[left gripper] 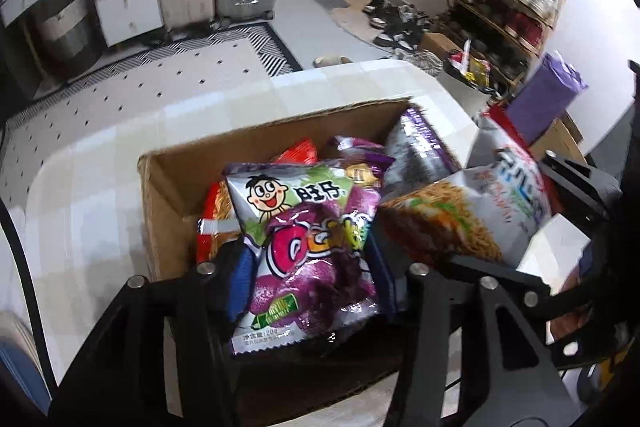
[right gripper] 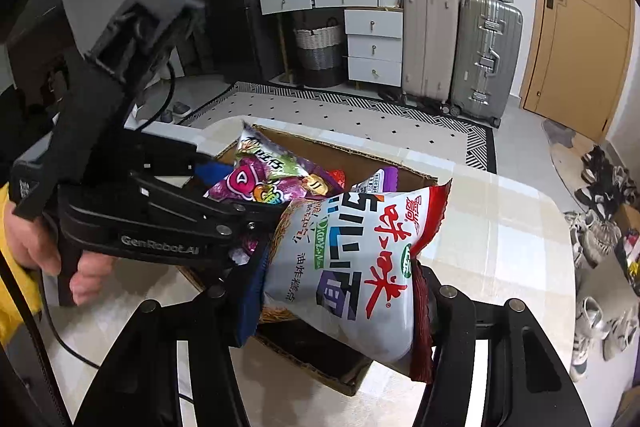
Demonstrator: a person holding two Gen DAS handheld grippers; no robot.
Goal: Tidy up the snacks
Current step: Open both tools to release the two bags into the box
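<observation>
A cardboard box (left gripper: 168, 195) stands on the white table, with several snack packets inside. My left gripper (left gripper: 310, 263) is shut on a purple Wangzai candy packet (left gripper: 316, 247) and holds it over the box. My right gripper (right gripper: 340, 287) is shut on a white and red noodle snack packet (right gripper: 352, 263), held over the box (right gripper: 404, 171). That packet also shows at the right of the left wrist view (left gripper: 480, 211). The left gripper with the purple packet (right gripper: 260, 183) shows in the right wrist view.
The table (left gripper: 100, 163) has a pale checked top. A patterned rug (right gripper: 360, 111), drawers (right gripper: 374, 43) and suitcases (right gripper: 484, 59) lie beyond it. A shoe rack (left gripper: 508, 7) and a purple box (left gripper: 544, 95) stand to the right.
</observation>
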